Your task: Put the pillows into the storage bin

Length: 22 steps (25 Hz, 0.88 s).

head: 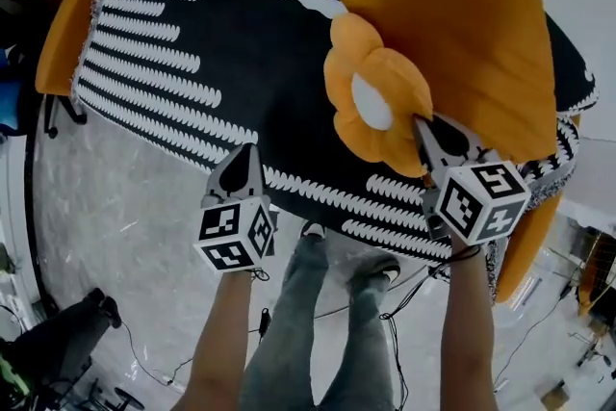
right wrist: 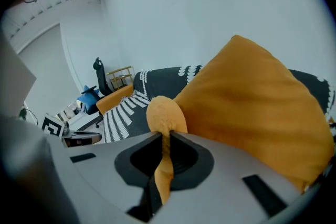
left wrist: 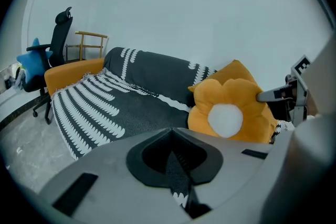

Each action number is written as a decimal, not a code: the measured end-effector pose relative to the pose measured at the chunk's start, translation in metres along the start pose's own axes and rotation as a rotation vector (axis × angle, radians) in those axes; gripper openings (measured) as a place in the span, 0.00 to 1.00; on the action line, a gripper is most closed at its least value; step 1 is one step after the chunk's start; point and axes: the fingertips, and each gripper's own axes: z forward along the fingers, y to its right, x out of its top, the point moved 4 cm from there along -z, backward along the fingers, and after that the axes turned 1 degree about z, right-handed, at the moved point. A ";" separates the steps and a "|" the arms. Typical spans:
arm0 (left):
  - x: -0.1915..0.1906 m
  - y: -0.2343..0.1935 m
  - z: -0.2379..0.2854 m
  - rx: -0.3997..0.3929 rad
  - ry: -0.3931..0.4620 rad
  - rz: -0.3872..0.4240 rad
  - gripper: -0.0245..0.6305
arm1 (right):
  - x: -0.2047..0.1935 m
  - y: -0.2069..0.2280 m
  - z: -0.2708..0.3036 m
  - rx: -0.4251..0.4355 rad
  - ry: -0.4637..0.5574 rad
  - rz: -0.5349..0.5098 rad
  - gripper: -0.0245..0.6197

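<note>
Jaws of the right gripper [head: 428, 138] are pressed together on a petal at the lower edge of the flower pillow [head: 373, 101], the plush pinched thin between them in the right gripper view. The left gripper [head: 242, 170], at lower centre-left of the head view, has its jaws closed on nothing and hangs over the front edge of the sofa [head: 183, 63]. The flower pillow sits at centre right of the head view, leaning against the square orange pillow [head: 476, 29] that fills the upper right, and both rest on the sofa's black-and-white throw. No storage bin shows in any view, so the task looks to be at its very start: one pillow is gripped, the other is untouched, and neither is stowed. The throw left of the pillows is bare, and pale floor [head: 115, 207] opens at lower left below the sofa's front edge. The person's legs [head: 318, 303] stand at bottom centre with cables [head: 414, 294] beside them, and an office chair [left wrist: 59, 44] stands past the sofa's far arm. Drawing the pillow toward the lower left looks freest.
</note>
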 end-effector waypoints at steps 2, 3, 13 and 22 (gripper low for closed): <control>0.005 0.010 -0.008 -0.010 0.003 0.007 0.05 | 0.003 -0.004 -0.019 -0.012 0.008 -0.017 0.07; 0.009 0.016 -0.012 -0.017 0.006 0.011 0.05 | 0.005 -0.004 -0.030 -0.022 0.014 -0.026 0.07; 0.045 0.118 -0.058 -0.144 0.019 0.091 0.05 | 0.015 0.025 -0.183 -0.144 0.119 0.072 0.07; 0.067 0.257 -0.094 -0.332 0.047 0.225 0.05 | 0.003 0.078 -0.328 -0.326 0.261 0.221 0.07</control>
